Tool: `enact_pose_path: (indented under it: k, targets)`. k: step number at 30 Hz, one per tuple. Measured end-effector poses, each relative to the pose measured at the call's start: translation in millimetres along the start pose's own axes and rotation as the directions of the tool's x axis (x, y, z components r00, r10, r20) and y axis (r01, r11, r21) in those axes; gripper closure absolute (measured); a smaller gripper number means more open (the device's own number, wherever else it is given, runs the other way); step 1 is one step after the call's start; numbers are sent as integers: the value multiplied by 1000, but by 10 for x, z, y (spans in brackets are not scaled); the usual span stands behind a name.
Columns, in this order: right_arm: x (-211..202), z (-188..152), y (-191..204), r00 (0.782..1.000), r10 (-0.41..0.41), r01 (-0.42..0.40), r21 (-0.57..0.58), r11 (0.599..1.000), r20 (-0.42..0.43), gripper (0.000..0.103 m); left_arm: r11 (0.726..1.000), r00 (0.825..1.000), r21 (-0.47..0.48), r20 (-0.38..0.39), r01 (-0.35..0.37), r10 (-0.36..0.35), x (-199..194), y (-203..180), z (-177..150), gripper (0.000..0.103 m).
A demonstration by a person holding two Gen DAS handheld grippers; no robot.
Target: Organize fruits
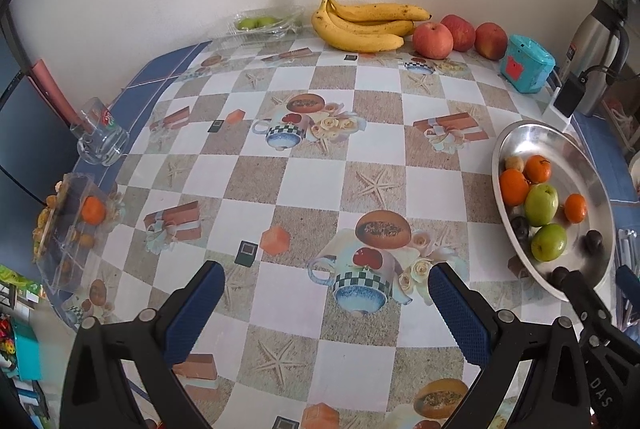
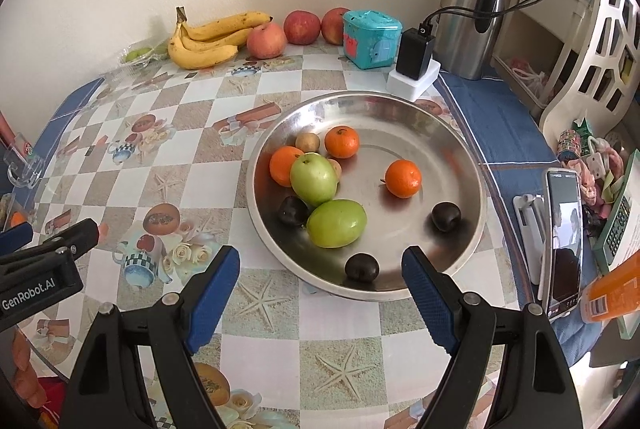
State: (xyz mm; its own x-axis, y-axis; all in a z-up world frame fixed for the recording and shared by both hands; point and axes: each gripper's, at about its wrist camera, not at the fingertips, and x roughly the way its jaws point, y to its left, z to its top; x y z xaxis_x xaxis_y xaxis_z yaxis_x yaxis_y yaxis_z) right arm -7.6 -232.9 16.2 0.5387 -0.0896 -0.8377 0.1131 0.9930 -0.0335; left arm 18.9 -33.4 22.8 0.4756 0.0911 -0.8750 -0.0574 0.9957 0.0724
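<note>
A steel plate [image 2: 420, 121] holds three oranges [image 2: 403, 178], two green apples [image 2: 337, 222], three dark plums [image 2: 362, 267] and small brown fruits [image 2: 307, 141]. It also shows at the right in the left wrist view [image 1: 536, 137]. My right gripper [image 2: 320, 269] is open and empty, just in front of the plate's near rim. My left gripper [image 1: 326, 283] is open and empty over the checked tablecloth. Bananas [image 1: 360, 25] and three red apples [image 1: 433, 40] lie by the wall. A clear box [image 1: 70, 225] at the left holds an orange [image 1: 93, 209].
A clear tray with green fruit [image 1: 260, 23] sits by the wall. A glass mug [image 1: 100, 137] stands at the left edge. A teal box [image 2: 370, 39], a charger [image 2: 414, 63], a steel thermos [image 2: 472, 17] and a phone on a stand [image 2: 562, 241] are on the right.
</note>
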Motion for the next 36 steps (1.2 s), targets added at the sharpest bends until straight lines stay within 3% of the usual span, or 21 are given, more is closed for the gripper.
enact_pose_path:
  k: [36]
  targets:
    - [46,-6,30,1000,10,-11,-17,1000,-27,19,1000,997,-26,-82,-12,9,131,55,-67,0]
